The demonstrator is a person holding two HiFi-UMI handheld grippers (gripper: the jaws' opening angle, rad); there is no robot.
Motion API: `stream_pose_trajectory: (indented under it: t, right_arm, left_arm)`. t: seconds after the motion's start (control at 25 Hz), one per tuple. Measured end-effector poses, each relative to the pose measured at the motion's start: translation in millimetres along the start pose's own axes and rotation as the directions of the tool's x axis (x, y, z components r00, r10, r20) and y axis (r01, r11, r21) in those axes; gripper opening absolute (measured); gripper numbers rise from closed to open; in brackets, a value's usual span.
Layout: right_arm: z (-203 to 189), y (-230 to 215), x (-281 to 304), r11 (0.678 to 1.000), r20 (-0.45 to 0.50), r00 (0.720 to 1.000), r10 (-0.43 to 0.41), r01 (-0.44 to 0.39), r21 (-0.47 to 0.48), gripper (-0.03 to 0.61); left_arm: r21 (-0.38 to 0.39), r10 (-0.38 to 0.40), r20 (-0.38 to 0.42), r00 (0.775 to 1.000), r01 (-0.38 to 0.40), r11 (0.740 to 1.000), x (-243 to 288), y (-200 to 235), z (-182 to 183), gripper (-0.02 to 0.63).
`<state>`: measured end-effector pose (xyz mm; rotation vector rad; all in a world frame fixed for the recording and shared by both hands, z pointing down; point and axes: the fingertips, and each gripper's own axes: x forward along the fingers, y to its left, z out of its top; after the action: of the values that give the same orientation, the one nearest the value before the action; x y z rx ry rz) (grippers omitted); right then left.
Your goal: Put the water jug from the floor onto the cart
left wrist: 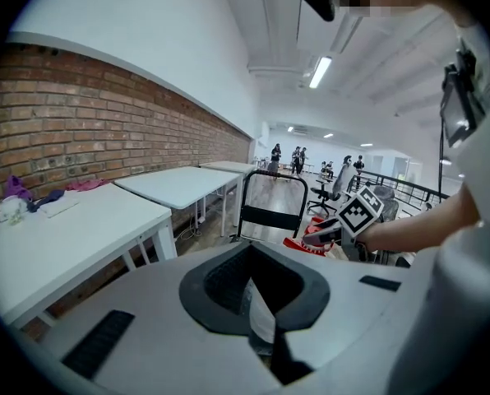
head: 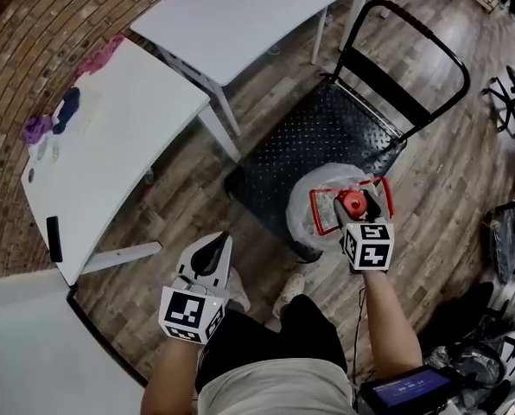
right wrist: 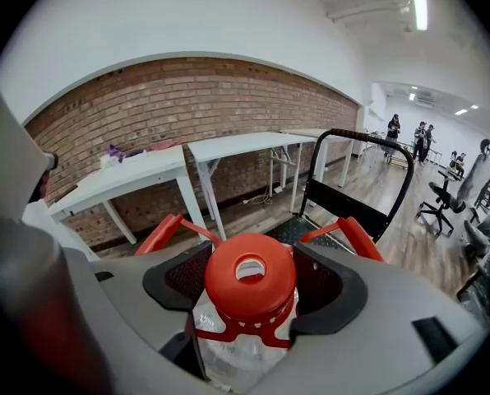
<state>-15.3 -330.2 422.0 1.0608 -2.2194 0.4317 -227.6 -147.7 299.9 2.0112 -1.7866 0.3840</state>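
Worktop: white, at the far left against the brick wall; small purple and pink cloths lie on its far end; it plays no part in the task.
Left hand-held gripper: hangs low in front of the person's legs, well apart from the jug; in the left gripper view its jaws are closed together with nothing between them.
Cart: a black platform cart with a studded deck and an upright black handle at its far end; it stands on the wooden floor; the deck looks bare apart from the jug at its near edge.
Water jug: clear plastic with a red cap and a raised red carrying handle; upright, over the near right corner of the deck.
Right hand-held gripper: in the right gripper view its jaws sit closed around the jug at the neck, just under the cap.
Done: the jug is off the open floor and at the cart.
Unclear: whether its base rests on the deck or hangs just above it; no view shows this.
Left: probably setting it down fully, further in from the edge, then opening the jaws.
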Motion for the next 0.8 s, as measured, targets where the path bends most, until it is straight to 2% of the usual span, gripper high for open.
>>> stream_pose_trajectory:
  t: [0.4,0.8]
  right_arm:
    - [-29.7,23.7,45.5,0.999,-0.036,0.999,0.024,-0.026,-0.034,0.311]
    - [-64.1,28.8,65.5,0.999,-0.091,0.996,0.022,-0.025,-0.033,0.311]
  left_arm:
    - [-0.03,0.048,-0.027,0.998,-0.049,0.998,-10.6,20.2,-21.8,-0.002]
    - [-0.056,0.085,-0.049,0.995,-0.088,0.995,-17.1,35.7,-34.0,-0.002]
